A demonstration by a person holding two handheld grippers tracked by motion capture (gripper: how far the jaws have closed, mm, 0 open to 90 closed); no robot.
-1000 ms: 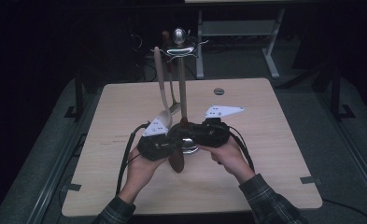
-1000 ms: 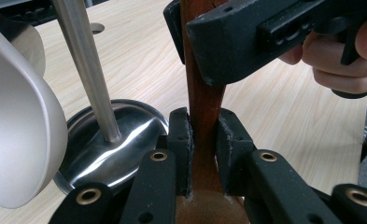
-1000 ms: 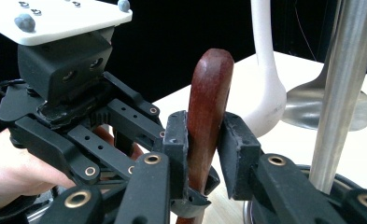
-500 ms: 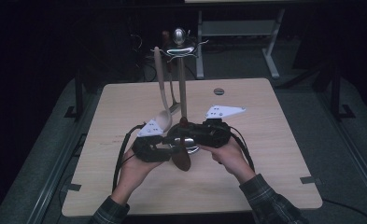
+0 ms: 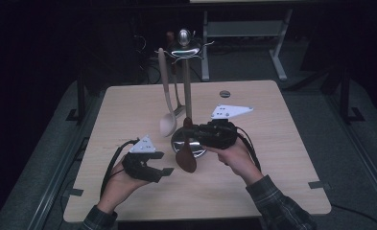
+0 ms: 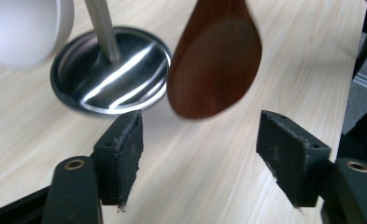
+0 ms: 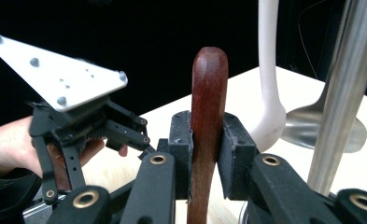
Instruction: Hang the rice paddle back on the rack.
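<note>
— Where is the brown wooden spoon (image 5: 186,154) now?

— Clamped in my right gripper (image 7: 204,154), handle upright between the two jaws, in the lower middle of the right gripper view. From above it sits at frame center, bowl hanging down over the table (image 5: 282,143) in front of the stand's round metal base (image 5: 176,140).

— And your left gripper (image 5: 153,167)?

— A second ago it was up against the right one at the spoon. Since then it has pulled back toward the lower left of the high view, jaws spread wide with nothing between them. In the left gripper view the spoon's bowl (image 6: 214,56) hangs just above and between my open pads (image 6: 123,154), not touching.

— What does that mean?

— I'd judge the hand-over is finished: the right gripper carries the spoon alone, and hanging it on the stand (image 5: 187,84) looks like the step ahead.

— What does the stand hold?

— At upper center, a white spoon (image 5: 166,103) hangs from the top hooks, and a metal ladle (image 7: 321,126) hangs behind the pole. The dish-shaped base (image 6: 109,72) has nothing in it but the pole rising from its middle.
</note>
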